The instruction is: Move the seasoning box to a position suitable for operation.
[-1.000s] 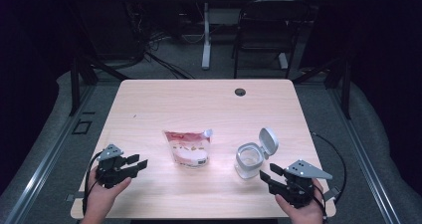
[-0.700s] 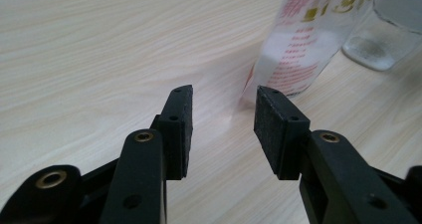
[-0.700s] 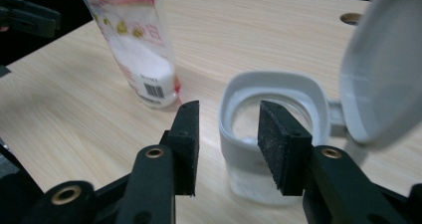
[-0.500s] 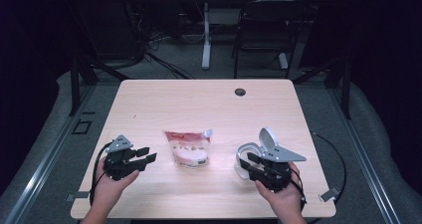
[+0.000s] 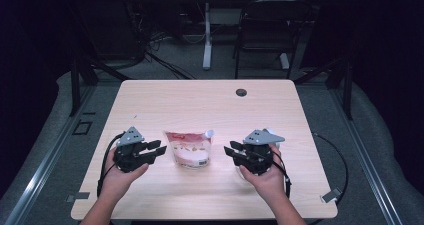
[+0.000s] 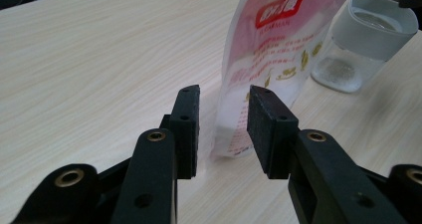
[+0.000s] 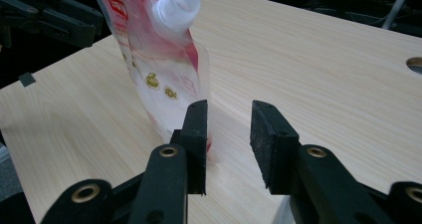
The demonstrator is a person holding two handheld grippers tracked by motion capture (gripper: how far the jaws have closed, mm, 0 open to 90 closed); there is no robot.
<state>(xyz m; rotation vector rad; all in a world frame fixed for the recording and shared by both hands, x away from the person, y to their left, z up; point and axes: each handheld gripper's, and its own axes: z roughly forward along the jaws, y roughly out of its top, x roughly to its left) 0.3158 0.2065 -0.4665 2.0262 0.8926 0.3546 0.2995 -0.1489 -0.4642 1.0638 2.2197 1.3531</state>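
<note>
The bench [image 5: 210,100] has a light wood-grain top with rounded corners and a round cable port [image 5: 241,92] near its 12 o'clock edge. Grey carpet floor [image 5: 45,135] surrounds it. At 12 o'clock stand a white desk leg [image 5: 206,35] and a dark chair [image 5: 265,30]; at 11 o'clock, loose cables [image 5: 155,50]. The room behind is dark; overhead light falls on the bench.
</note>
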